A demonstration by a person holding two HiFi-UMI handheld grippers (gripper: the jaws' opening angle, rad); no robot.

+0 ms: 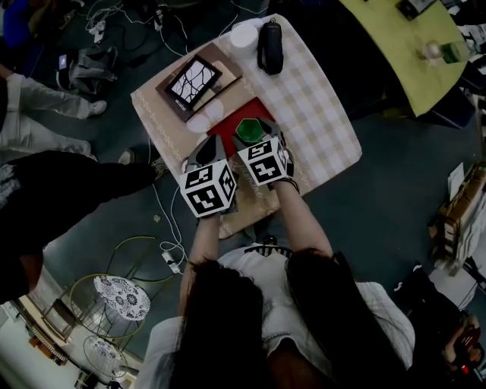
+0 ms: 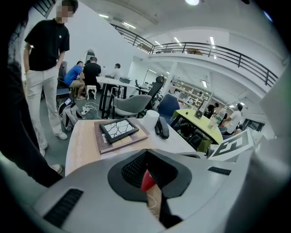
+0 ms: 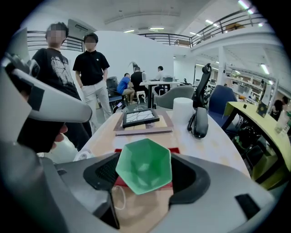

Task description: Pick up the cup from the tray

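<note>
Grey left gripper [image 1: 210,146] and right gripper [image 1: 254,137] carry black-and-white marker cubes [image 1: 206,188]; white shirt [image 1: 258,270].

This is a large open-plan office or lab hall. At 12 o'clock in the left gripper view, a mezzanine with a railing [image 2: 213,48] runs under strip lights [image 2: 211,41]. Below it stand shelves [image 2: 188,93], office chairs [image 2: 129,105] and desks where people [image 2: 86,75] sit working. In the head view, cables [image 1: 114,17] sprawl over the dark floor [image 1: 395,205] at 11 o'clock. A green table [image 1: 395,45] stands at 2 o'clock.
</note>
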